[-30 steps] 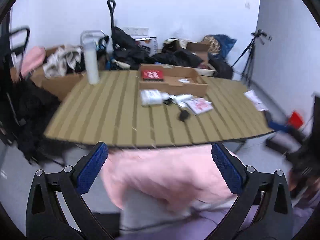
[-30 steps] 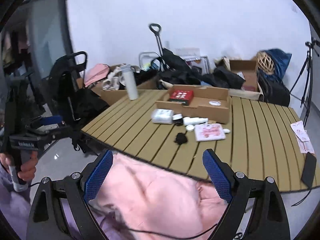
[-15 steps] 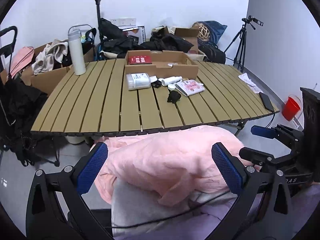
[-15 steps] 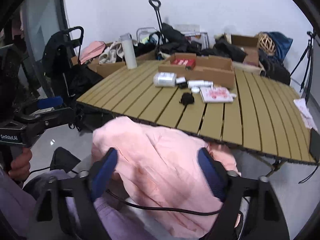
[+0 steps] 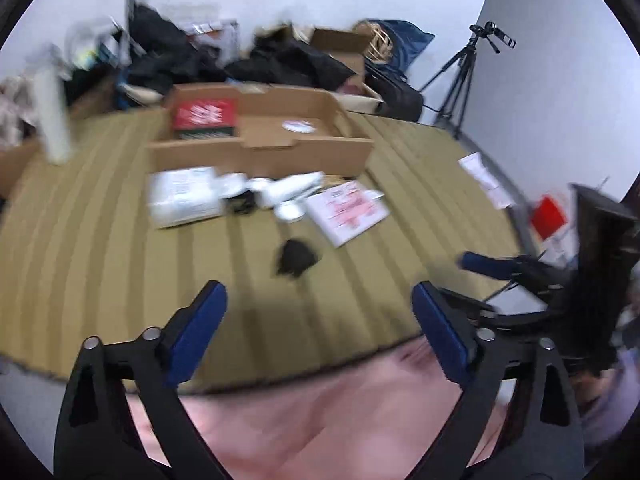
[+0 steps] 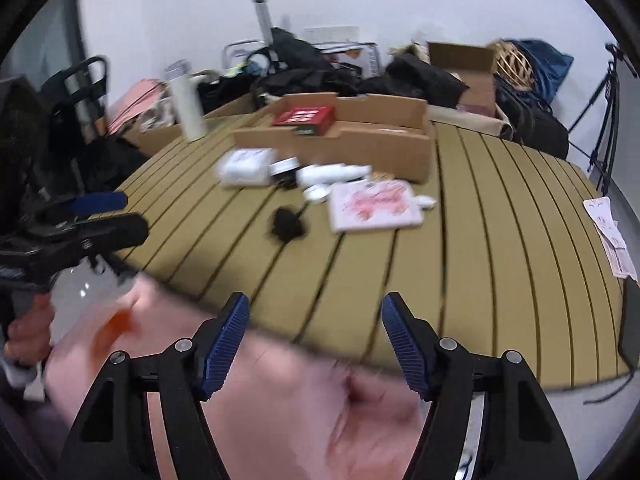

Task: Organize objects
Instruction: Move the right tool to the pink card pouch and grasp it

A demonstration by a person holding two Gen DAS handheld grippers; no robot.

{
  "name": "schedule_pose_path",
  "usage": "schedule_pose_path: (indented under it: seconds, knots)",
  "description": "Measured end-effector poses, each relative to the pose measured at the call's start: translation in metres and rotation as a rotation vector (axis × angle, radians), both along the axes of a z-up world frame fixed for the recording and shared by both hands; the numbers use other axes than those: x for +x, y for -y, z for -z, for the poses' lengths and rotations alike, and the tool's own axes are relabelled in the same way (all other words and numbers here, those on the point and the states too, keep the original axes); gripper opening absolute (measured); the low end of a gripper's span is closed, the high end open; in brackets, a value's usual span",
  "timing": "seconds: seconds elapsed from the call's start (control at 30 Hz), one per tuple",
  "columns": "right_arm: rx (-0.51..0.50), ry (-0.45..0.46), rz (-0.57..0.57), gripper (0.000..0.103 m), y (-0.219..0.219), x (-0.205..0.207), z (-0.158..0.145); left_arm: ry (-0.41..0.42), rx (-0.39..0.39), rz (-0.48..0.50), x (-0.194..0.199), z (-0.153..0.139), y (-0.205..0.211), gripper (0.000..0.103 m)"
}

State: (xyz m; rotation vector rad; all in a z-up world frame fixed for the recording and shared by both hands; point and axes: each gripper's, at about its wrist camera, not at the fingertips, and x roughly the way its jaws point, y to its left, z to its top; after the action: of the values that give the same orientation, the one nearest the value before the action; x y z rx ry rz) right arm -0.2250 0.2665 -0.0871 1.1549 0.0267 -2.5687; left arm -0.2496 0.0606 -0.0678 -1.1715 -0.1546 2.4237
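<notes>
Progress: We judge the tidying barely begun. Inside the cardboard box (image 5: 256,136) at the table's far edge we see only a red packet (image 5: 204,116) and a small white disc (image 5: 298,126); the rest lies loose on the slatted table (image 6: 500,248).

Left to sort: A white pack (image 5: 184,196), a white tube (image 5: 294,186), a small round lid (image 5: 289,212), a pink-printed booklet (image 5: 348,212) and a black clump (image 5: 296,258) sit in a cluster just in front of the box, toward the table's middle. A tall white bottle (image 6: 188,100) stands near the far left corner.

Left gripper (image 5: 318,330): We hold it low over the near edge of the table, pointed at the cluster, jaws spread wide and holding nothing. The black clump lies nearest its line.

Right gripper (image 6: 314,342): We hold it at the near edge too, level with the left one, jaws parted a little less widely and also bare. The loose things are well ahead of it.

Foreground: A pink garment (image 6: 280,412) fills the space below both tools, on our side of the table edge.

Clarity: Both views are smeared by motion, so we cannot read labels.
</notes>
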Motion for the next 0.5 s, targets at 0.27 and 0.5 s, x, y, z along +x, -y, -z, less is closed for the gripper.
schedule_pose_path:
  seconds: [0.27, 0.5]
  knots:
    - [-0.067, 0.102, 0.055, 0.055, -0.035, -0.125, 0.033, 0.323, 0.100, -0.081, -0.117, 0.073, -0.058, 0.051]
    - [-0.112, 0.172, 0.019, 0.038, -0.041, -0.163, 0.067, 0.351, 0.078, -0.082, -0.144, 0.097, -0.071, 0.036]
